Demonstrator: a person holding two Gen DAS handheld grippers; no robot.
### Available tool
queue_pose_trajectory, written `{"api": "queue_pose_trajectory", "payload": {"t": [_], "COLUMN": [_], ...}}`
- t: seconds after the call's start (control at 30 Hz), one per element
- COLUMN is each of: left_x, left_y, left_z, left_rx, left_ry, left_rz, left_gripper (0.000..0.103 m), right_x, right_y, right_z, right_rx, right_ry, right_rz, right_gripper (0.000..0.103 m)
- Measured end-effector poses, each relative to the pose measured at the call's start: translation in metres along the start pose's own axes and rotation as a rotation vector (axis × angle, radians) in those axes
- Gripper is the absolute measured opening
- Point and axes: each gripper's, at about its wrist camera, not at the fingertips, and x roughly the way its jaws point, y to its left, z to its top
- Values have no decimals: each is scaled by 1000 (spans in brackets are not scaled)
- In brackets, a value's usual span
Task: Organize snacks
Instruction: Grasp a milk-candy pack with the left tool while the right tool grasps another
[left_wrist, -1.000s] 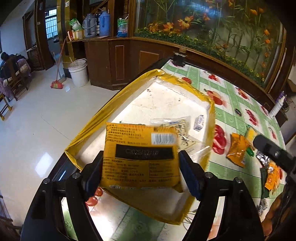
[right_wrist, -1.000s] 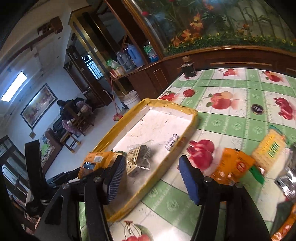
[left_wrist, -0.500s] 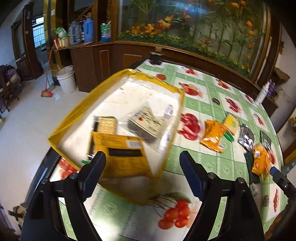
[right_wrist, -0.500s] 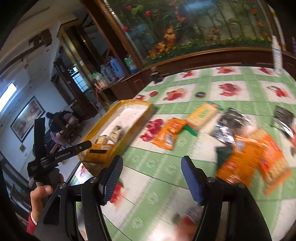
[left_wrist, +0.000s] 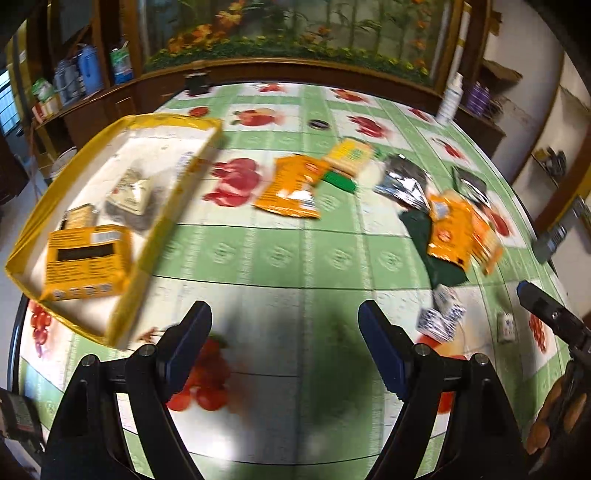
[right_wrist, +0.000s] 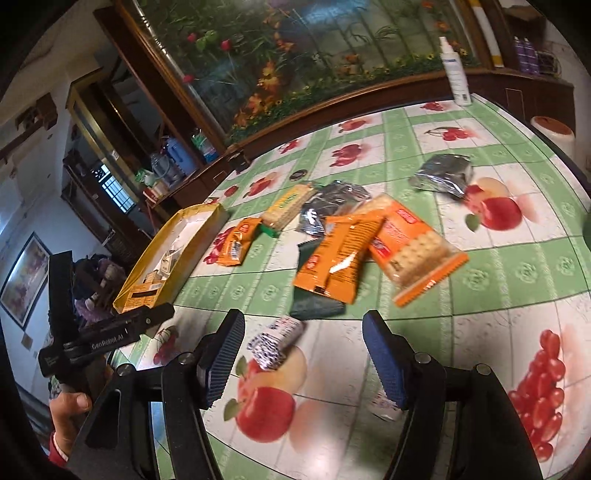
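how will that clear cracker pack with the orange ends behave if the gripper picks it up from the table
The cracker pack will probably feel fairly stiff, since a block of square crackers fills the clear wrap. It looks light for its size. The glossy film may slip, and a hard squeeze could well crack the crackers. It leans on the orange pouch, so lifting may nudge that.

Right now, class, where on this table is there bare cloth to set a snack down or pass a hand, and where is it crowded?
Free: the green-checked strip between the yellow tray and the orange packet pile, and the near edge in front of the left gripper. Crowded: around that pile with the silver pouch and the dark green packet.
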Motion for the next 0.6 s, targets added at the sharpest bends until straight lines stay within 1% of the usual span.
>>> {"api": "queue_pose_trajectory", "payload": {"t": [0.2, 0.37, 0.47, 0.6], "left_x": [6, 9, 10, 15], "left_y": [-41, -71, -85, -95], "left_z": [-4, 0, 2, 2], "left_rx": [81, 139, 170, 189], "left_ry": [31, 37, 37, 46], "left_rz": [-63, -105, -112, -112], "left_gripper": [82, 82, 82, 82], "right_x": [-11, -11, -6, -1], "right_y": [-15, -12, -7, -4], "right_z": [-11, -20, -24, -27], "right_rx": [-7, -51, -90, -112], "right_ry": [1, 28, 49, 66], "right_rz": [-59, -107, -132, -155], "right_gripper": [69, 69, 67, 67]}}
